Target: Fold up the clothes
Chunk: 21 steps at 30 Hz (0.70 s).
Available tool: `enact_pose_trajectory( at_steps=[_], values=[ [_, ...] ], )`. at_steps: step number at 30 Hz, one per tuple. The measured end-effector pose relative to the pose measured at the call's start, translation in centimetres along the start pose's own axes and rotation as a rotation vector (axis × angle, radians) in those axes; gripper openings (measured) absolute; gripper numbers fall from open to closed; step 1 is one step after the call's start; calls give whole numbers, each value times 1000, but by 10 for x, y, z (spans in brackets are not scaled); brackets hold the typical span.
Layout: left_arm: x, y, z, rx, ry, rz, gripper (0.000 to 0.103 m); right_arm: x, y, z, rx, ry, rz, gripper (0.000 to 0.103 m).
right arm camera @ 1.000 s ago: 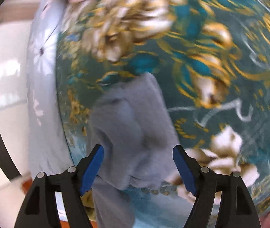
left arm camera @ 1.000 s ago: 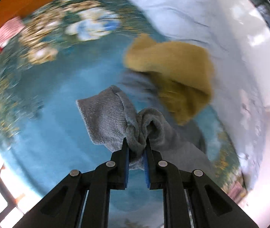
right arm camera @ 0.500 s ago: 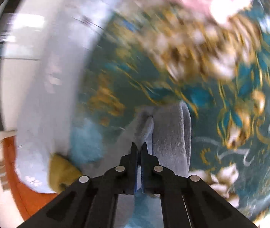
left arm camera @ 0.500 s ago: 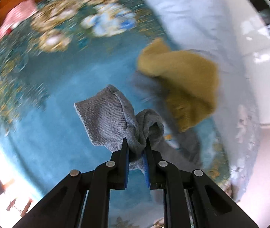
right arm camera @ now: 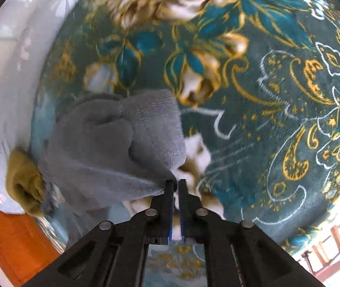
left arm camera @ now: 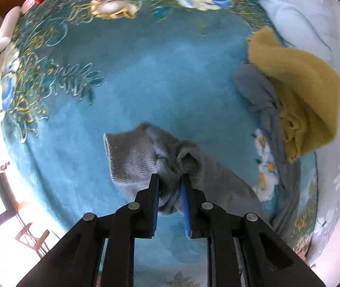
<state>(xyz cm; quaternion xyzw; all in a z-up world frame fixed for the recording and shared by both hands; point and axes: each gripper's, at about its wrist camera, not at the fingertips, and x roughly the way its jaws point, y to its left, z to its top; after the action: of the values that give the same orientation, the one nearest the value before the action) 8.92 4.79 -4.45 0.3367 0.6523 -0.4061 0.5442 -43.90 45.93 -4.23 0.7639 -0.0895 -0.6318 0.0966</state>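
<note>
Over the bed: I have the grey sock [left arm camera: 131,157] held above the teal floral blanket [left arm camera: 146,71], toward its edge by the pale sheet [left arm camera: 301,12].
Left gripper [left arm camera: 170,179]: fingers clamped on a bunched wad of the sock's middle, ribbed cuff flopping out to the left.
Right gripper [right arm camera: 175,184]: fingers nearly together, pinching a thin edge of the grey sock [right arm camera: 112,143].
Nearby: mustard garment [left arm camera: 301,91] piled on another grey piece [left arm camera: 261,95], just beside the blanket's edge.
Risk: I judge my right pinch shallow; pulling taut could slip it free.
Risk two: the left wad hides creases, so the fold may land lumpy or crooked.
</note>
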Motion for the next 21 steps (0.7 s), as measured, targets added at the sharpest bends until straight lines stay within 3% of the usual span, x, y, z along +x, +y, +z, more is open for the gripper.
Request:
enact_pose_trajectory(
  at_steps=[2, 5, 9, 14, 17, 21],
  values=[
    [-2, 4, 5, -27, 14, -10, 34, -8, 8, 4, -29, -20, -39, 11],
    [-10, 4, 11, -79, 21, -61, 35, -28, 17, 14, -15, -75, -75, 34],
    [-4, -18, 15, -89, 70, -156, 42, -50, 31, 24, 85, -112, 51, 49],
    [38, -43, 11, -190, 216, -228, 48, -32, 61, 43, 234, -32, 245, 64],
    [65, -48, 10, -281, 270, -214, 49, -12, 69, 51, 339, 3, 233, 66],
    [87, -42, 12, -399, 285, -128, 49, 0, 72, 57, 430, 14, 147, 66]
  ],
)
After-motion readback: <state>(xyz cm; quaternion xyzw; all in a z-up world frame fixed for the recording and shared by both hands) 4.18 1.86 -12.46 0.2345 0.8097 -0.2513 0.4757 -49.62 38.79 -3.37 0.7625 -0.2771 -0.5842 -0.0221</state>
